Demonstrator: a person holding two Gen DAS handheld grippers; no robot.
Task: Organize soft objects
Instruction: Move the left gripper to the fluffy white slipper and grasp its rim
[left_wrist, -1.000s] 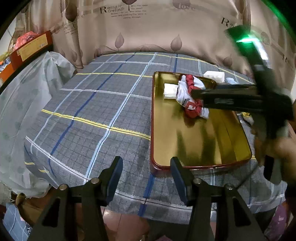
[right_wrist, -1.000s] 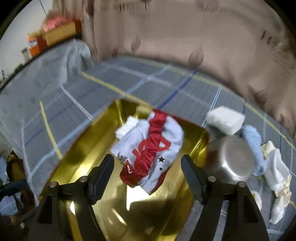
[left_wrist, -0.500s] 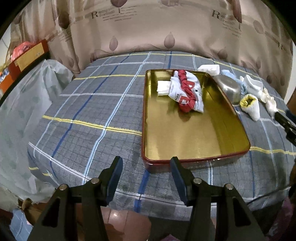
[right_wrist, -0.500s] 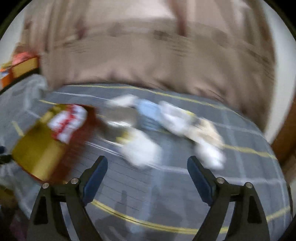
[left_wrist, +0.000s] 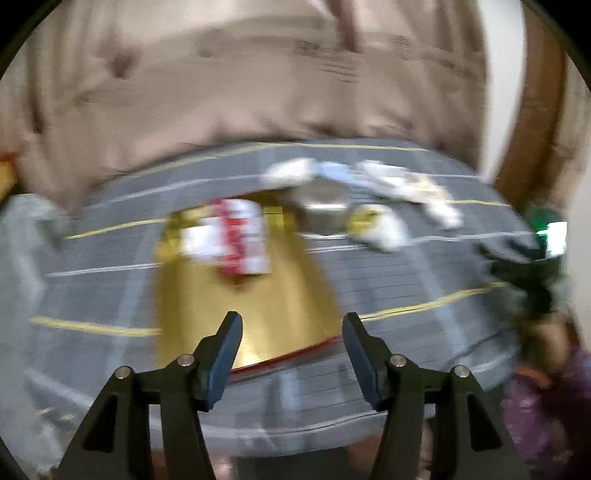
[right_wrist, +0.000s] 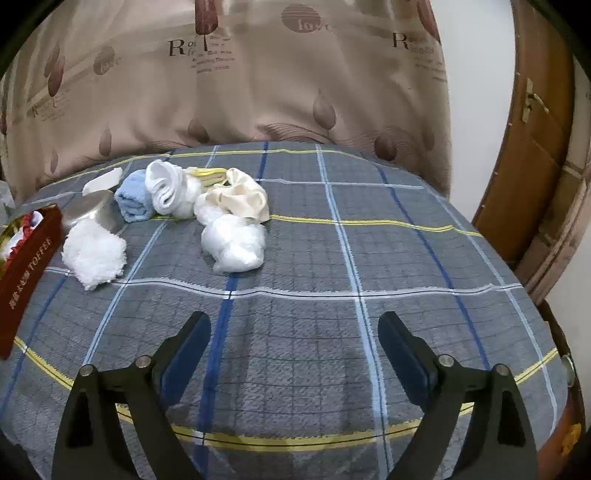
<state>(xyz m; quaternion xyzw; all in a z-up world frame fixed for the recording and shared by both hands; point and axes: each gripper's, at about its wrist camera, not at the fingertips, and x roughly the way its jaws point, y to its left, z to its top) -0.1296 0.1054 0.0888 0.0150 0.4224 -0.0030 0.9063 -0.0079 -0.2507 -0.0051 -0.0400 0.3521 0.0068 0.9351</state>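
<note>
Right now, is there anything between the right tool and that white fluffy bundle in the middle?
No. In the right wrist view only bare plaid blanket lies between the open right tool and the white fluffy bundle.

We see a bed covered by a grey plaid blanket (right_wrist: 369, 236) with blue, white and yellow stripes. Behind its far edge hangs a beige curtain (right_wrist: 258, 85) printed with brown leaves and lettering. Past the bed's right edge stands a brown wooden door (right_wrist: 532, 147) beside a white wall (right_wrist: 476, 92). Near the bed's left edge sits what may be a steel bowl (right_wrist: 94, 212), upturned, though the view is partly blocked.
</note>
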